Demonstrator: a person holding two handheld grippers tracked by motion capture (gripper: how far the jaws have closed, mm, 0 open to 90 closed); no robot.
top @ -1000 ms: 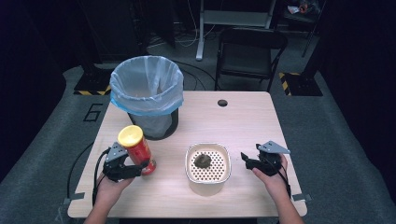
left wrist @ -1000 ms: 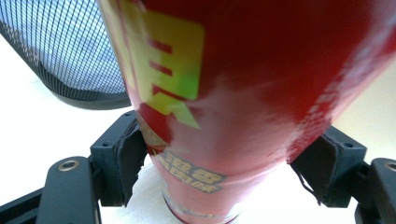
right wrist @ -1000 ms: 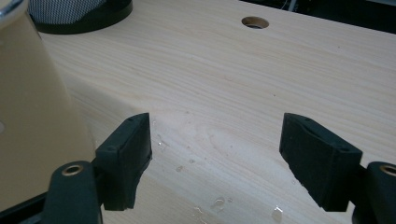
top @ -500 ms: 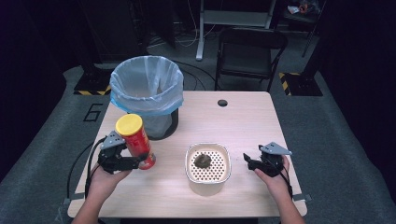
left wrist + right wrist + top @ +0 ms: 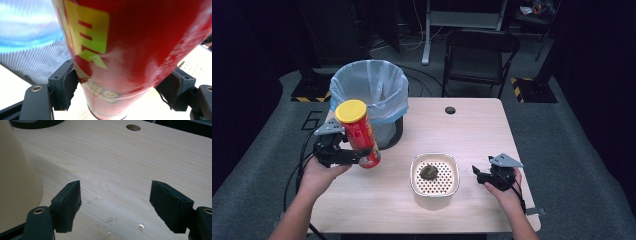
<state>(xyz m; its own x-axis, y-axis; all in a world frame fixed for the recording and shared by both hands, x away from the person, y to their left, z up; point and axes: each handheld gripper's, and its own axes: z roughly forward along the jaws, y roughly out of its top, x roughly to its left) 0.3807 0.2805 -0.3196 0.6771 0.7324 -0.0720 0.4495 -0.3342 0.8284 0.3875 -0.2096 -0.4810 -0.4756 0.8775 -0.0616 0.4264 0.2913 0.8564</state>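
Observation:
A red chip can (image 5: 359,133) with a yellow lid hangs above the table's left side, tilted a little, just in front of the bin. My left gripper (image 5: 354,156) is shut on its lower part. In the left gripper view the red can (image 5: 130,55) sits between both black pads (image 5: 66,86), which press on its sides. My right gripper (image 5: 478,175) rests on the table at the right, open, beside the cream basket (image 5: 453,172). In the right gripper view its jaws (image 5: 115,205) stand wide apart over bare wood with a few water drops.
A mesh bin with a blue liner (image 5: 369,92) stands at the table's back left. The perforated cream basket holds a dark lump (image 5: 429,172). A cable hole (image 5: 450,110) lies near the far edge. A black chair (image 5: 479,55) stands behind the table.
My left gripper has lifted the chip can off the table and up toward the bin. The right gripper has stayed where it was.

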